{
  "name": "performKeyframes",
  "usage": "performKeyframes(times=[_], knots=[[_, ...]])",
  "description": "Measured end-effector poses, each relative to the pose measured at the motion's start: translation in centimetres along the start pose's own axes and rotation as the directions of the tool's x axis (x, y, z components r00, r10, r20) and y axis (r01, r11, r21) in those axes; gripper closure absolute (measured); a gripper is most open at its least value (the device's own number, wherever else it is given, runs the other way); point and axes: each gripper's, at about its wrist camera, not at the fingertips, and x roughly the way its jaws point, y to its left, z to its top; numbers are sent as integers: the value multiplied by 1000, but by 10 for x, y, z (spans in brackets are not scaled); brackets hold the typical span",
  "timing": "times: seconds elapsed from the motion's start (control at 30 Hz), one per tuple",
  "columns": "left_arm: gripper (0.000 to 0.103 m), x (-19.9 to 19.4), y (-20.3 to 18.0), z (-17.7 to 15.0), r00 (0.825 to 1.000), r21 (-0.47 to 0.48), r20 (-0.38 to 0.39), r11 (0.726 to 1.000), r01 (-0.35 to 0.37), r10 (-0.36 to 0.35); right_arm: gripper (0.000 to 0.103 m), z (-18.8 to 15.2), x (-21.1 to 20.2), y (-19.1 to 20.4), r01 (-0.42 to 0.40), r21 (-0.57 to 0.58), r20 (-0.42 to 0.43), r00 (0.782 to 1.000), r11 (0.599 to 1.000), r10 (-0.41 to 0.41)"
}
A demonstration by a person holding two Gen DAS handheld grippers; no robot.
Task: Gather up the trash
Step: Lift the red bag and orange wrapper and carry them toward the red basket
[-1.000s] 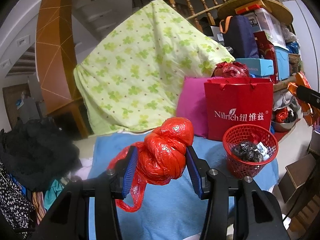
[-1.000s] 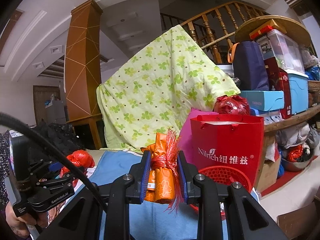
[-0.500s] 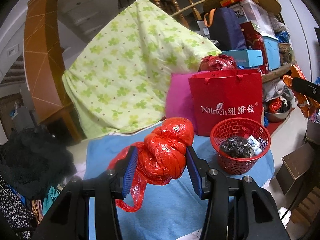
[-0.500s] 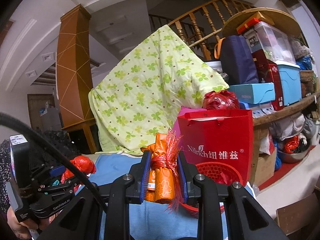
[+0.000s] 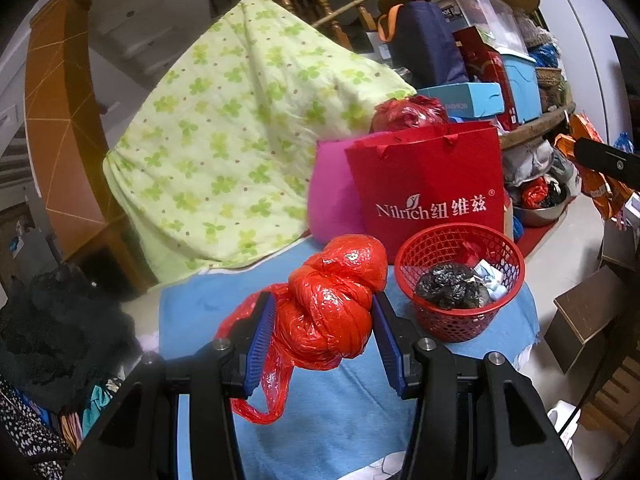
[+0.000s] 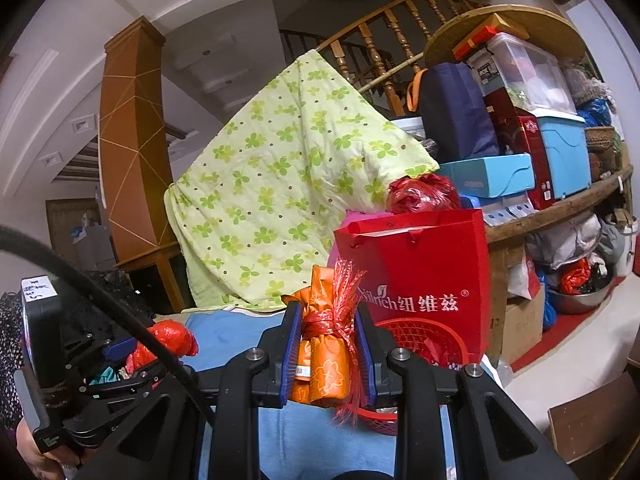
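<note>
The left gripper (image 5: 324, 320) is clamped on a knotted red plastic bag (image 5: 330, 308), held above the blue-clothed surface (image 5: 200, 300) just beside the red basket (image 5: 460, 280). The right gripper (image 6: 328, 344) squeezes an orange wrapper bundle (image 6: 326, 344) before the red gift bag (image 6: 424, 280).

both wrist views face the red basket (image 5: 460, 280) closely.

We see lived-in home, cluttered stairwell corner used for storage. Wooden stair banister (image 6: 384, 56) climbs behind; orange-brown pillar (image 6: 132, 148) stands left. Clover-print green quilt (image 6: 288, 184) draped over hidden bulk. Plastic storage bins (image 6: 560, 148), boxes and navy bag (image 6: 452, 112) stacked on round wooden table (image 6: 560, 208). Red shopping bag (image 5: 432, 184) beside pink pillow (image 5: 332, 204). Blue cloth (image 5: 328, 412) covers surface in front.
</note>
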Motion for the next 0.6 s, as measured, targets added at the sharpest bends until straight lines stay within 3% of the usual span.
performKeyframes(times=[0.6], knots=[[52,24,-43,3,995,50,-50,995,86,-84,75,-14,7,-37,39,47,-42,998,998,-37]])
